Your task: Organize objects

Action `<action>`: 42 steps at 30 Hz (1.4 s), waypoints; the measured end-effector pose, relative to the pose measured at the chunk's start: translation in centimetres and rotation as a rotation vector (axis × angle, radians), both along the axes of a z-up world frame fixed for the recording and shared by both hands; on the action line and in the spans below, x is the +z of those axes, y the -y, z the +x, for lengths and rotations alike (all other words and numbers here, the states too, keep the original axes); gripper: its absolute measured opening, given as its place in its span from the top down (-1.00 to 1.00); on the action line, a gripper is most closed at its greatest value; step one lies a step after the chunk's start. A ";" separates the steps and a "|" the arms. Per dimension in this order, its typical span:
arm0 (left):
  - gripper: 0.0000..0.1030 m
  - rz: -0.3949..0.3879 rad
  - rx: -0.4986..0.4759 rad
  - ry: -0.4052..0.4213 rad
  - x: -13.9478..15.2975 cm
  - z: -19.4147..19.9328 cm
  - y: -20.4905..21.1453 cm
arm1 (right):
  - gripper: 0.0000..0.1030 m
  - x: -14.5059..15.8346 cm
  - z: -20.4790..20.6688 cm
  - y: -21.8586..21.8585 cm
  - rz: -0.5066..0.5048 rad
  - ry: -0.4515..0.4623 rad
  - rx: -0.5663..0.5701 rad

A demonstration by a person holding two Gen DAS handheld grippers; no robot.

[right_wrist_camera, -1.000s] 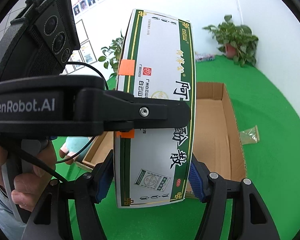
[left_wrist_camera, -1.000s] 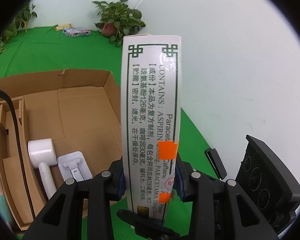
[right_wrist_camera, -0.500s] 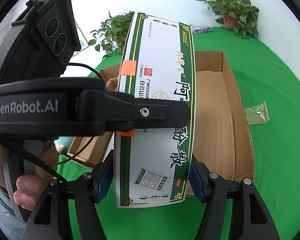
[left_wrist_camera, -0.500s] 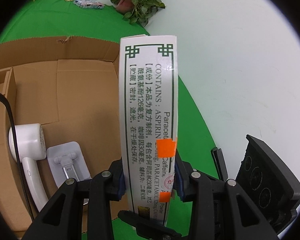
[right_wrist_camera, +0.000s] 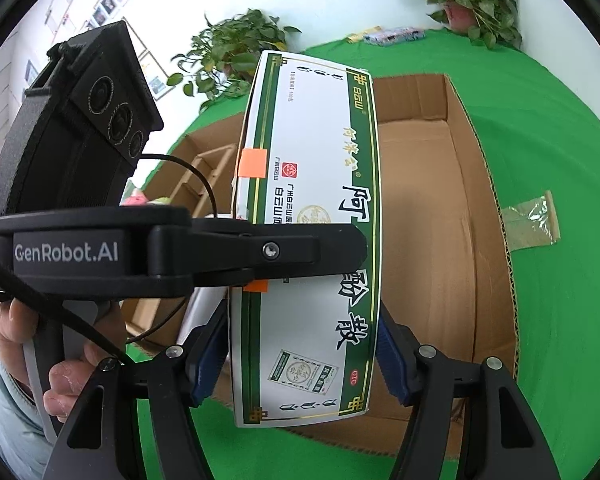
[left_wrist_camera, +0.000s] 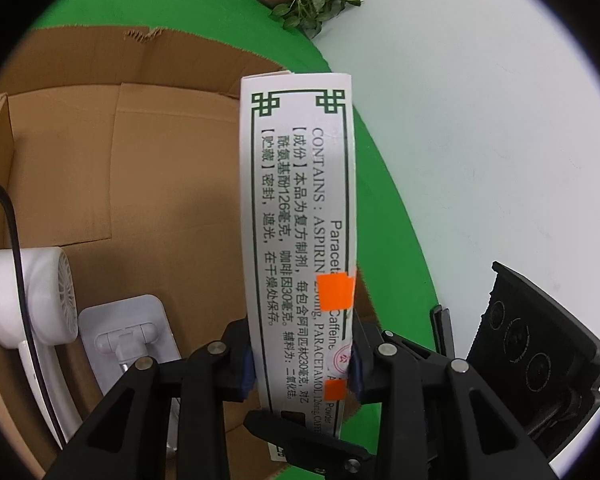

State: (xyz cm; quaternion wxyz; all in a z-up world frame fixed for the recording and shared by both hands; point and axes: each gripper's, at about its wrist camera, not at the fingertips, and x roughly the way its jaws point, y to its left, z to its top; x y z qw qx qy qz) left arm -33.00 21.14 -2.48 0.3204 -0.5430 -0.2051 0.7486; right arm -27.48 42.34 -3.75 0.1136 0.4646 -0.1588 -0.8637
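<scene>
Above the cardboard box (left_wrist_camera: 172, 168), both tools clamp the medicine carton (left_wrist_camera: 300, 216), hiding its interior.
</scene>
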 end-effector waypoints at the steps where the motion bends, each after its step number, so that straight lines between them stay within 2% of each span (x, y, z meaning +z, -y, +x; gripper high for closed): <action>1: 0.34 -0.002 -0.001 0.009 -0.4 -0.2 0.0 | -0.22 -0.3 -0.1 0.0 -0.005 0.009 -0.003; 5: 0.29 -0.008 -0.004 0.038 -1.7 -0.7 -0.1 | -0.22 -1.4 -0.8 0.0 0.007 0.043 -0.005; 11: 0.04 -0.094 0.008 0.036 -2.7 -0.9 -0.5 | -0.20 -2.4 -1.3 0.1 0.038 0.101 -0.027; 16: -0.02 -0.189 0.067 -0.006 -1.3 -0.4 0.8 | -0.19 -2.6 -1.3 0.2 0.071 0.127 -0.047; 20: -0.02 -0.191 0.091 -0.023 0.3 1.0 2.8 | -0.19 -3.8 -1.4 0.3 0.113 0.162 -0.070; 25: -0.02 -0.223 0.119 -0.081 1.6 2.3 5.8 | -0.17 -4.6 -1.6 1.4 0.159 0.163 -0.050; 27: -0.02 -0.240 0.131 -0.104 2.2 3.9 6.6 | -0.18 -6.7 -2.3 0.6 0.196 0.156 -0.043; 31: -0.02 -0.259 0.187 -0.162 3.4 5.2 9.1 | -0.22 -7.1 -2.3 1.1 0.210 0.162 -0.054; 35: -0.02 -0.358 0.263 -0.262 3.8 5.6 10.1 | -0.30 -7.6 -3.0 1.8 0.243 0.163 -0.044; 38: -0.02 -0.381 0.301 -0.306 4.6 7.0 11.5 | -0.36 -7.6 -3.0 1.9 0.237 0.157 -0.044; 42: -0.02 -0.445 0.357 -0.403 5.1 8.5 12.4 | -0.36 -7.6 -2.6 1.8 0.220 0.134 -0.065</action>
